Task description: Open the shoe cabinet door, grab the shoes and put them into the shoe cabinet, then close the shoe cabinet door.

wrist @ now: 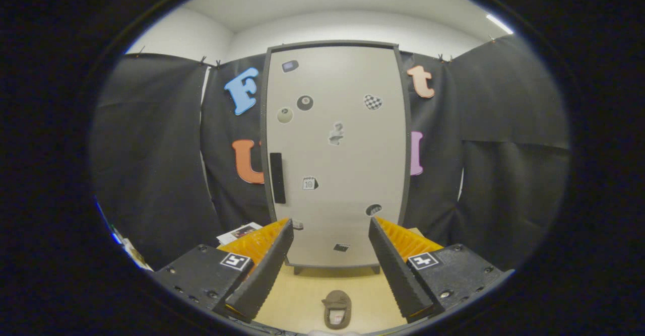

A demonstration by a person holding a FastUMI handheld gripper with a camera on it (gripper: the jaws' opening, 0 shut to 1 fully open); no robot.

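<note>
Tool (pixel 330 225) spread wide, fingers (pixel 267 265) well apart, nothing held between them. Aimed straight at shoe cabinet (pixel 335 154), standing upright on pale wooden floor (pixel 302 295) against the booth's black cloth wall (pixel 151 164). Cabinet door (pixel 347 139) shut, pale grey with darker frame. Dark vertical handle (pixel 277 178) near the door's left edge, about mid-height, just above the left fingertip. Small stickers (pixel 305 103) scattered over the door face. Short feet visible under the cabinet's bottom edge. One shoe (pixel 337 309), brownish, slipper-like, lying flat on the floor between the fingers, closer than the cabinet, apart from its base, opening toward the camera. Second shoe cannot be made out. Some printed papers (pixel 239 232) on the floor left of the cabinet, partly hidden behind the left finger. White room wall and ceiling lights above the cloth.
</note>
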